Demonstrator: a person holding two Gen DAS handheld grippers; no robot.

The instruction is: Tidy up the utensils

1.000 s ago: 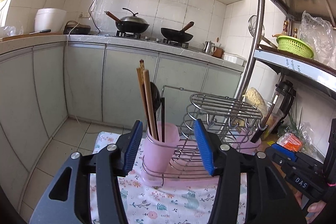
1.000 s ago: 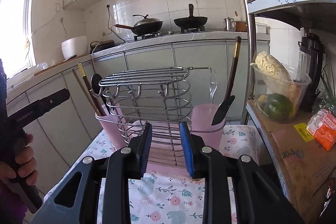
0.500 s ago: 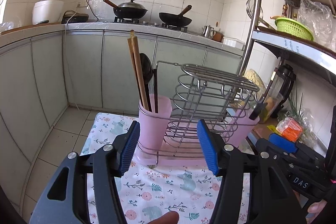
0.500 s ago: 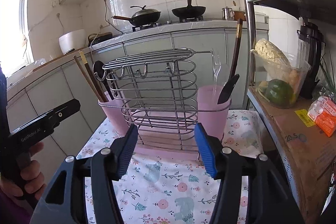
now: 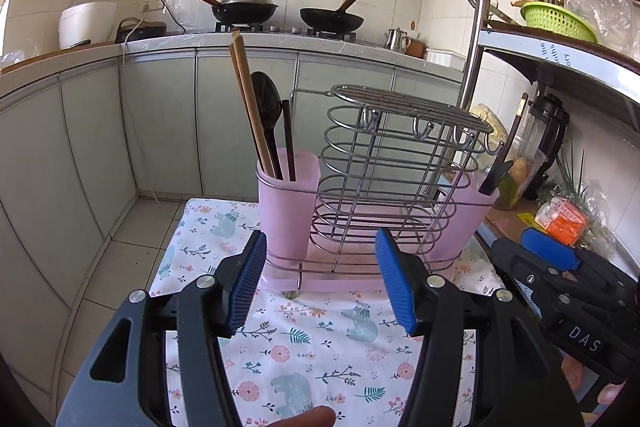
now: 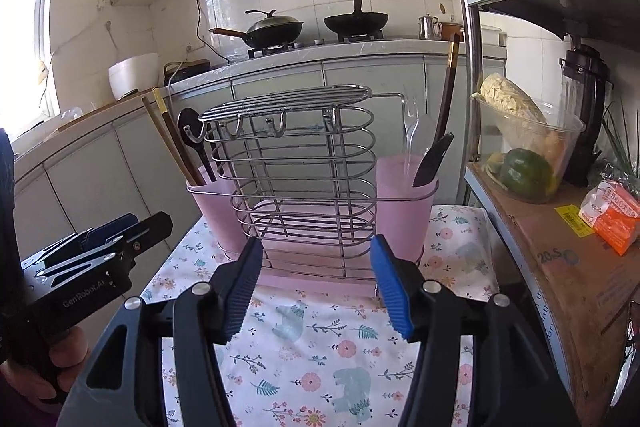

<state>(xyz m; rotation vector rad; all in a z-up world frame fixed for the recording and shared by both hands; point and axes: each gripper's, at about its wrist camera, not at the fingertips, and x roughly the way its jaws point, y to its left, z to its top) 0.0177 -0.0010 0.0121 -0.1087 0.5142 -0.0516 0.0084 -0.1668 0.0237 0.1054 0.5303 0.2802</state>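
Left tongs [image 5: 320,283] agape, right tongs [image 6: 316,285] agape, facing rack [image 6: 292,179].

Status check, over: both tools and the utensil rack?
Left tool open, empty. Right tool open, empty. Wire rack upright on floral cloth, utensils standing in both pink cups. Nothing blocking.

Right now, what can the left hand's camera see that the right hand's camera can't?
Only the left wrist view shows a fingertip poking in at the bottom edge.

Only the right wrist view shows the bright window, the clear plastic fork in the right pink cup, and the green pepper in a clear tub.

Both show the silver wire rack, the wooden chopsticks beside a black spoon, and both open grippers, left gripper and right gripper.
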